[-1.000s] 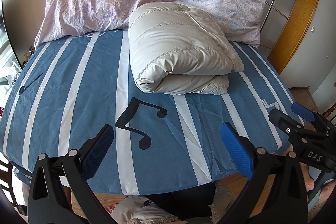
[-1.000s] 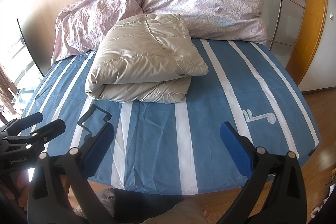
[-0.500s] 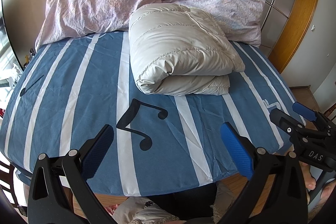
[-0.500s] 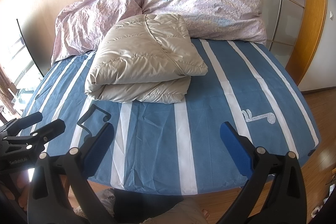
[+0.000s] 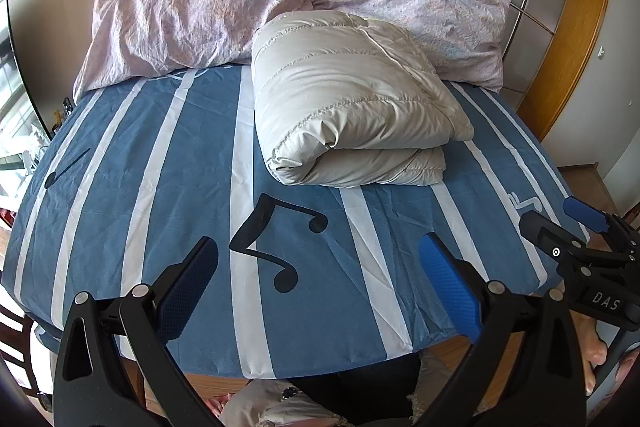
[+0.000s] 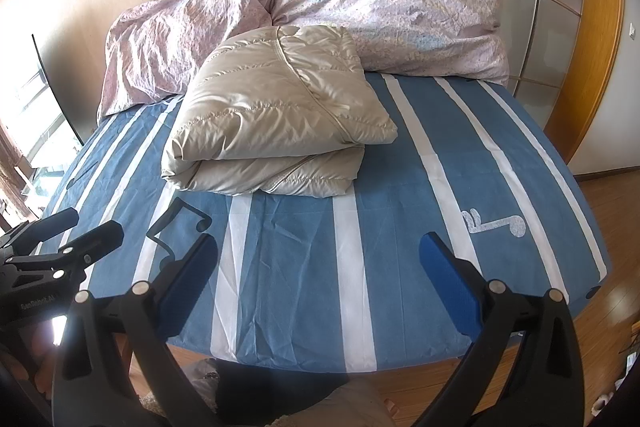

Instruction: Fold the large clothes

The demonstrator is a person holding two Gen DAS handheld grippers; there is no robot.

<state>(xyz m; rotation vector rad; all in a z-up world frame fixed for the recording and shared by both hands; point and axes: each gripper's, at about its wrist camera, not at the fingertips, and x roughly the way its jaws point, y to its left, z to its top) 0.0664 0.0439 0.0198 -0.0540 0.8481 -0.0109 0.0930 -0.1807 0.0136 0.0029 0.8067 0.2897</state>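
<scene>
**Puffy coat is lying folded on the bed, both claws are hanging open**

Your left claw [image 5: 318, 277] is hanging wide open over the near edge of the bed [image 5: 120, 187], gripping nothing. Your right claw [image 6: 318, 277] is hanging open too, with nothing between its blue pads [image 6: 448, 287]. The lower part of each claw is running off the bottom of the picture. Only a bit of your hand [image 5: 592, 343] is peeking out behind the right claw, so you cannot see how it is holding on.

The folded puffy coat [image 5: 352, 107] is resting in the middle of the striped blue sheet, well apart from both claws. Its far end is touching the crumpled pink quilt [image 5: 208, 11], which is hiding the head of the bed. What is tucked inside the fold is hard to make out.

Since a second ago almost nothing is changing: the coat is staying put, and your left view is tipping up just a little.
</scene>
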